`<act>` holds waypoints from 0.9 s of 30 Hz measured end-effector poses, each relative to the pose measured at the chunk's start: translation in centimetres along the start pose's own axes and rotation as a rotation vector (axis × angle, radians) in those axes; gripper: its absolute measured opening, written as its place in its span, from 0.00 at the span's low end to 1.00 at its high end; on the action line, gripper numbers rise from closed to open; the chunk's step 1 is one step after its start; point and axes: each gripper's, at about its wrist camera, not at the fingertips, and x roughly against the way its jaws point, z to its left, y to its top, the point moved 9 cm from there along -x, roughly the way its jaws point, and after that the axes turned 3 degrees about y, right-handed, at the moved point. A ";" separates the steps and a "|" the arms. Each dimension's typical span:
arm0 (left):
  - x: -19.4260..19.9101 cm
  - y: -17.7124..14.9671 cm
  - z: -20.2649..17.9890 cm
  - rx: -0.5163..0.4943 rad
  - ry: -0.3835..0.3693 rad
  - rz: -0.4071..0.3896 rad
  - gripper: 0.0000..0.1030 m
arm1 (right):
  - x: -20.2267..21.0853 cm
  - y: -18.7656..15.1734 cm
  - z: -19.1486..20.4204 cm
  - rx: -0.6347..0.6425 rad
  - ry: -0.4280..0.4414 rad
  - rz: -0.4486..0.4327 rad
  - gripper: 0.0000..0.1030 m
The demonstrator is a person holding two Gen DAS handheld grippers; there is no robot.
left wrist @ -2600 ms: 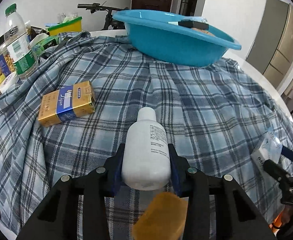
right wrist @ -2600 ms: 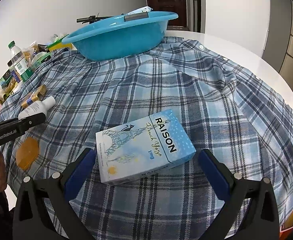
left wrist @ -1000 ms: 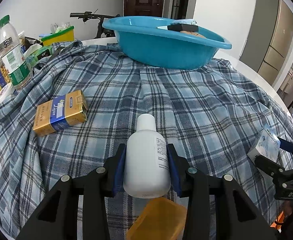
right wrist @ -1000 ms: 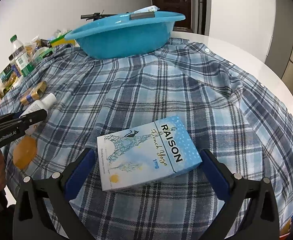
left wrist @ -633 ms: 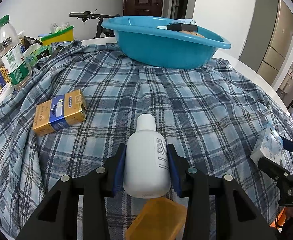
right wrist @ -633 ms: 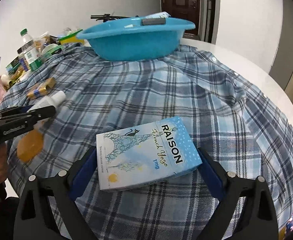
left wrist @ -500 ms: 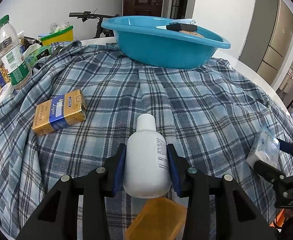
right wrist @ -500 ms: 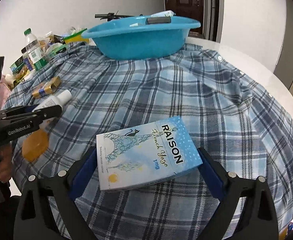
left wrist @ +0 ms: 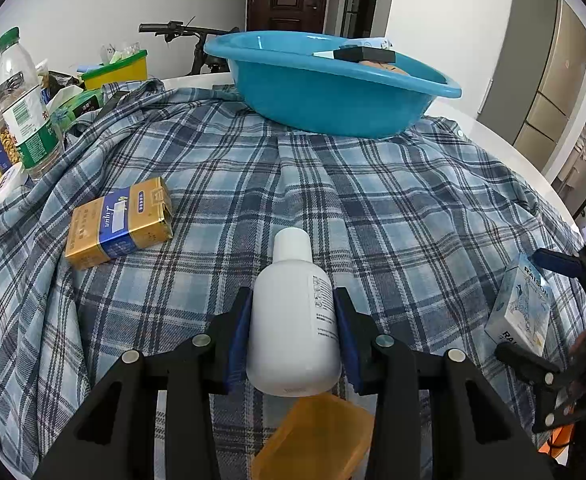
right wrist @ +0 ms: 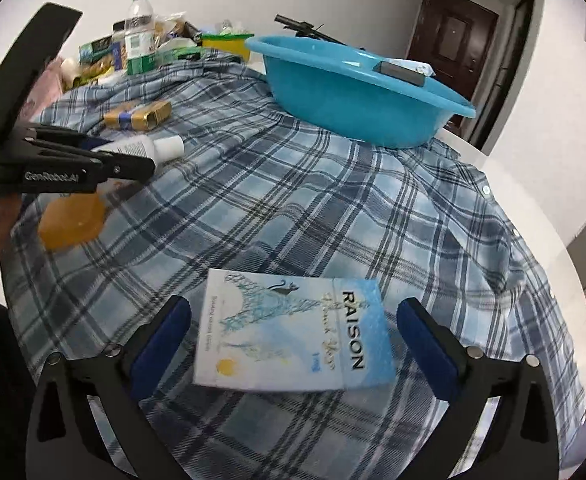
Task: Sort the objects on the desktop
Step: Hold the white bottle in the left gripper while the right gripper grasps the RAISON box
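1. Rolled since the earlier frame: the right gripper point(right wrist: 293, 332), whose view now shows the room tilted; the light-blue "RAISON" box point(right wrist: 293, 332) lies squarer between its jaws than it did a second ago. The left gripper point(left wrist: 293, 320) has not shifted.
2. Right gripper jaws: spread wide and opening, one blue pad on each side of the box, both clear of its edges. Nothing grasped.
3. Left gripper jaws: clenched on the white bottle point(left wrist: 295, 316), pads pressing its two sides; white cap pointing away from the camera, toward the basin.
4. "RAISON" box: flat on the plaid cloth point(right wrist: 333, 208), printed face up, near the counter's front edge. In the left wrist view it appears at far right point(left wrist: 521, 304), framed by the right gripper's fingers.
5. Orange translucent piece point(left wrist: 313, 436): on the cloth just below the bottle's base, near the cloth's edge.
6. Gold-and-blue box point(left wrist: 119, 222): on the cloth, well left of the bottle, apart from it.
7. Blue basin point(left wrist: 333, 92): at the far side of the cloth, holding a dark flat item and other things too small to tell.
8. Clear water bottle point(left wrist: 23, 108), green cap: upright at far left among packets and a jar.
9. White round counter point(right wrist: 541, 208): bare rim showing beyond the cloth on the right.
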 end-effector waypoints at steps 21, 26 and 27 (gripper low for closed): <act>0.0 -0.1 -0.1 -0.001 -0.001 0.000 0.41 | -1.0 -1.7 -3.8 -0.372 -0.141 0.086 0.94; 0.0 -0.1 -0.1 -0.001 -0.001 -0.001 0.41 | -0.6 -1.8 -3.7 -0.368 -0.145 0.065 0.84; 0.0 -0.1 -0.1 0.000 0.000 0.000 0.41 | -0.5 -1.8 -3.7 -0.371 -0.143 0.057 0.84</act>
